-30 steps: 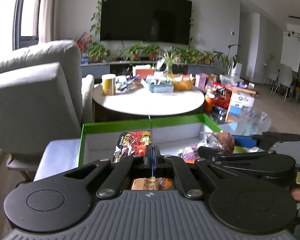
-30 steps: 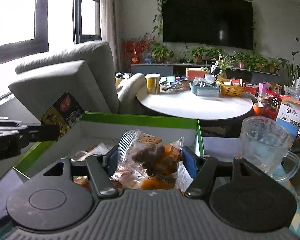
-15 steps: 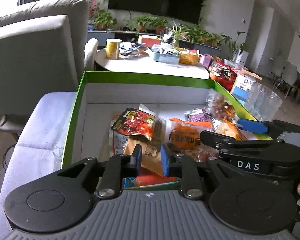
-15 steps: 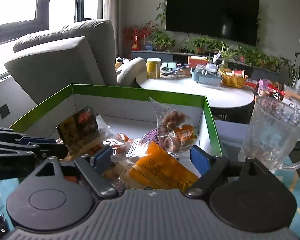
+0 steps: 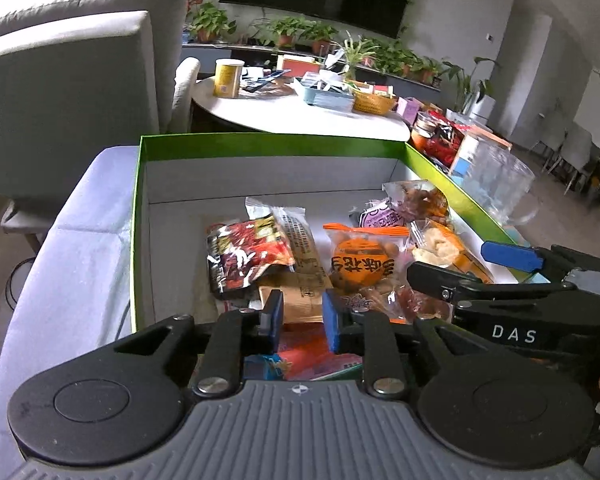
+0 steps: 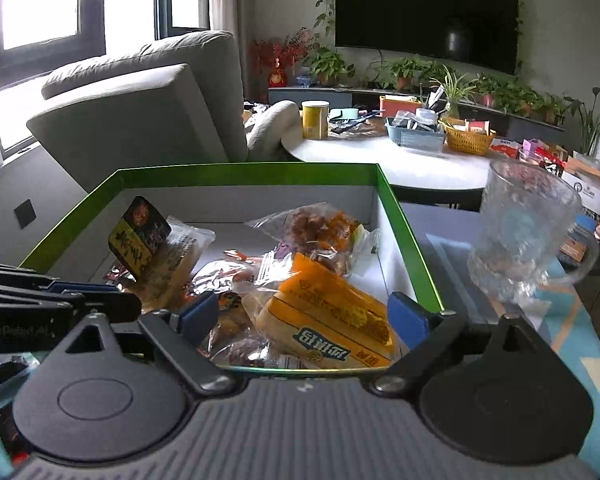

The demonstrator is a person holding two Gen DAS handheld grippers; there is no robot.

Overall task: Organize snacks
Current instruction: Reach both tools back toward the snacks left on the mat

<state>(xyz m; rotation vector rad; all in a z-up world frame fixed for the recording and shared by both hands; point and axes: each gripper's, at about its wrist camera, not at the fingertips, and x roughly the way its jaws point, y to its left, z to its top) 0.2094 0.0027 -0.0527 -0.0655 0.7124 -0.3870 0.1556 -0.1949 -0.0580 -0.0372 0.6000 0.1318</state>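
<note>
Green-rimmed box (image 5: pixel 260 145), packed with snack packets.
Your left gripper (image 5: pixel 300 316) and right gripper (image 6: pixel 306 314) hang above it, fingers parted, gripping nothing.

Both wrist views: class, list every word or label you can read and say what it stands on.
"DAS": on the right gripper, white letters on its black body.
Orange round-logo snack bag: large Chinese characters, seen upside down.
Orange bread packet: Chinese print, upside down.
Left gripper: faint side lettering, too blurred.
</note>
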